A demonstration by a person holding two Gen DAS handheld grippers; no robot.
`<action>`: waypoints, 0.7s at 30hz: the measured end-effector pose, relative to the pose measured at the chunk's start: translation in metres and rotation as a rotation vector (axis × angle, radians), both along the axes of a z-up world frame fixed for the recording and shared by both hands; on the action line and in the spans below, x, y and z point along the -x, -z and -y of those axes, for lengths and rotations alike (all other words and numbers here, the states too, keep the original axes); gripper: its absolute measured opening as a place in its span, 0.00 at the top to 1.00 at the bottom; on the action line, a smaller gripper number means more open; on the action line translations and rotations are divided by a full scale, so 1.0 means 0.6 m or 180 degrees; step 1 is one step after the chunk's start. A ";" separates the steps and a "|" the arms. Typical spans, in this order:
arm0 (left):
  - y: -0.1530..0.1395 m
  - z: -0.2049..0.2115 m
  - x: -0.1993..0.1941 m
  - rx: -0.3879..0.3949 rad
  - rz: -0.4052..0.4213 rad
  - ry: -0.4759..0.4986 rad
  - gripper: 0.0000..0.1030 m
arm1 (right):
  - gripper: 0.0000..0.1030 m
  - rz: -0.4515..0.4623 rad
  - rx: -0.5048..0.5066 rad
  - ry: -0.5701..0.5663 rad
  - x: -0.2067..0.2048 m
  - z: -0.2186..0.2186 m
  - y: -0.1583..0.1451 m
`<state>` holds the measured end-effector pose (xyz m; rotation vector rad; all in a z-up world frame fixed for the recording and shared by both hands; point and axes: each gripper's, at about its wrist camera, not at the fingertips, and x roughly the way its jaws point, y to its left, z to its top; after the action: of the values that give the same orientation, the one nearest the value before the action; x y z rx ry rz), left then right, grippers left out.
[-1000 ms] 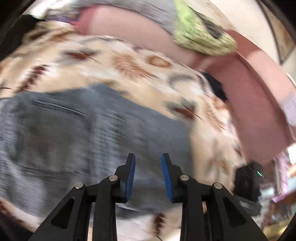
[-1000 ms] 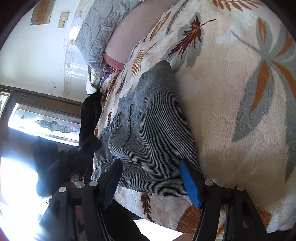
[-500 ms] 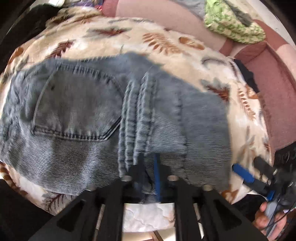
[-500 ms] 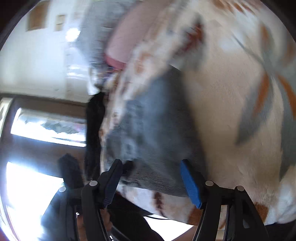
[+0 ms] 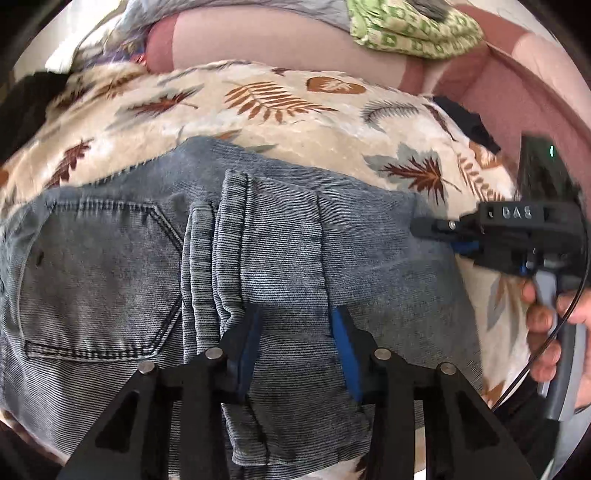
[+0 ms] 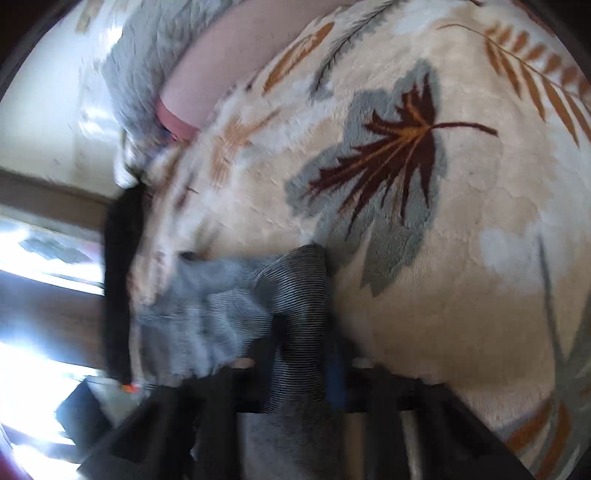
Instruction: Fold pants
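On leaf-print blanket, folded jeans lay flat. Left gripper just opened, pads apart over denim. Right gripper just closed, pinching jeans edge.

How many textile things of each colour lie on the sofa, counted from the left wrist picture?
Blue-grey denim: 1, the pants
Cream with leaf pattern: 1, the blanket
Green patterned: 1, the cloth
Black: 1, the garment at the blanket's edge
Total: 4

Home living room: pink sofa, leaf-print blanket, patterned-glass window.
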<state>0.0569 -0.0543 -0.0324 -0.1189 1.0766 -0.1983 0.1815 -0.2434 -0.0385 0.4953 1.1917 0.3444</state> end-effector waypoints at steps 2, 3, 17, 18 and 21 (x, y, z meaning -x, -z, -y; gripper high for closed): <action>0.001 -0.003 0.001 0.0022 0.0003 0.0007 0.59 | 0.87 0.0466 0.0594 -0.0060 0.019 -0.030 -0.044; -0.002 -0.006 0.001 0.0041 0.0001 -0.0008 0.59 | 0.87 0.0494 0.0813 -0.0106 0.017 -0.043 -0.041; 0.001 0.003 -0.004 0.0013 0.0084 0.0006 0.59 | 0.56 0.0076 -0.0418 0.0018 0.168 0.009 -0.046; 0.001 0.002 -0.004 0.0034 0.0081 0.0010 0.59 | 0.56 -0.0088 -0.0315 0.0025 0.172 0.009 -0.019; -0.008 -0.008 -0.004 0.0166 0.0044 0.0003 0.59 | 0.79 -0.0133 -0.0210 0.0143 0.184 0.021 0.001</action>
<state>0.0592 -0.0492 -0.0273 -0.1636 1.0581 -0.2277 0.0713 -0.2562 -0.0390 0.5881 1.2106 0.3372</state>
